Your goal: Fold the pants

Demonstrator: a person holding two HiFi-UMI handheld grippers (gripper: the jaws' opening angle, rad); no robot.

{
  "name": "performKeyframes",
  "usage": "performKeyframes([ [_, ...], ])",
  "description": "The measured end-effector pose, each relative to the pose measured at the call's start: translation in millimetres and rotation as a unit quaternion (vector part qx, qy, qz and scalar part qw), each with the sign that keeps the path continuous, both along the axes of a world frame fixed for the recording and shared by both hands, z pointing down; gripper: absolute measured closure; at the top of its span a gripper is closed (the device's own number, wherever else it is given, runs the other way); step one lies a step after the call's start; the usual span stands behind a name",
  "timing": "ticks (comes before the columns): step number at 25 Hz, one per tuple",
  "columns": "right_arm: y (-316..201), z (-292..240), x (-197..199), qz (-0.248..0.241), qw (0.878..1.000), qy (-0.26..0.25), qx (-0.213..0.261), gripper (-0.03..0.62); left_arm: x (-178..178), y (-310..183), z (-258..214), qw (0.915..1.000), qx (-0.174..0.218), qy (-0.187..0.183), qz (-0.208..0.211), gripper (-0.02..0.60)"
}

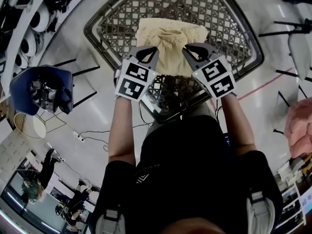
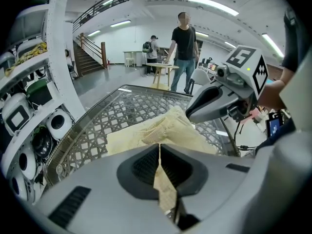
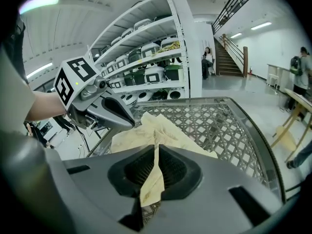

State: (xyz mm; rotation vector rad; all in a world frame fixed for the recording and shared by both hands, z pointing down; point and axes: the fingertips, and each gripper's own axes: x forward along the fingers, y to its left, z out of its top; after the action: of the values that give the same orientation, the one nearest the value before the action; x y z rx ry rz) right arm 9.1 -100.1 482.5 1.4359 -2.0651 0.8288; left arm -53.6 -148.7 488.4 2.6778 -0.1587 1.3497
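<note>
Pale yellow pants (image 1: 170, 43) lie on a metal lattice table (image 1: 224, 18). My left gripper (image 1: 148, 52) is shut on the near left edge of the pants (image 2: 165, 130), with a fold of cloth pinched between its jaws (image 2: 159, 152). My right gripper (image 1: 193, 50) is shut on the near right edge of the pants (image 3: 151, 128), a strip of cloth clamped between its jaws (image 3: 156, 152). Both pinched edges are lifted off the table. Each gripper shows in the other's view: the right gripper (image 2: 195, 115) and the left gripper (image 3: 127, 122).
A blue chair (image 1: 41, 89) with gear stands on the floor at left. Shelves of white appliances (image 3: 146, 48) line one side. A person (image 2: 184, 48) stands beyond the table by a wooden table (image 2: 163, 74). Pink cloth (image 1: 300, 123) sits at right.
</note>
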Motion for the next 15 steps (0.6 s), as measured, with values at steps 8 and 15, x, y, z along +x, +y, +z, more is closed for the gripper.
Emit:
performKeyframes([
  [8, 35.9, -6.7, -19.5, 0.021, 1.000, -0.017, -0.007, 0.546, -23.3, 34.6, -11.3, 0.9996, -0.015, 0.015, -0.017, 0.565],
  [15, 60.1, -14.4, -37.1, 0.034, 0.999, -0.022, -0.006, 0.546, -43.0, 60.8, -19.4, 0.9992, -0.015, 0.024, -0.028, 0.565],
])
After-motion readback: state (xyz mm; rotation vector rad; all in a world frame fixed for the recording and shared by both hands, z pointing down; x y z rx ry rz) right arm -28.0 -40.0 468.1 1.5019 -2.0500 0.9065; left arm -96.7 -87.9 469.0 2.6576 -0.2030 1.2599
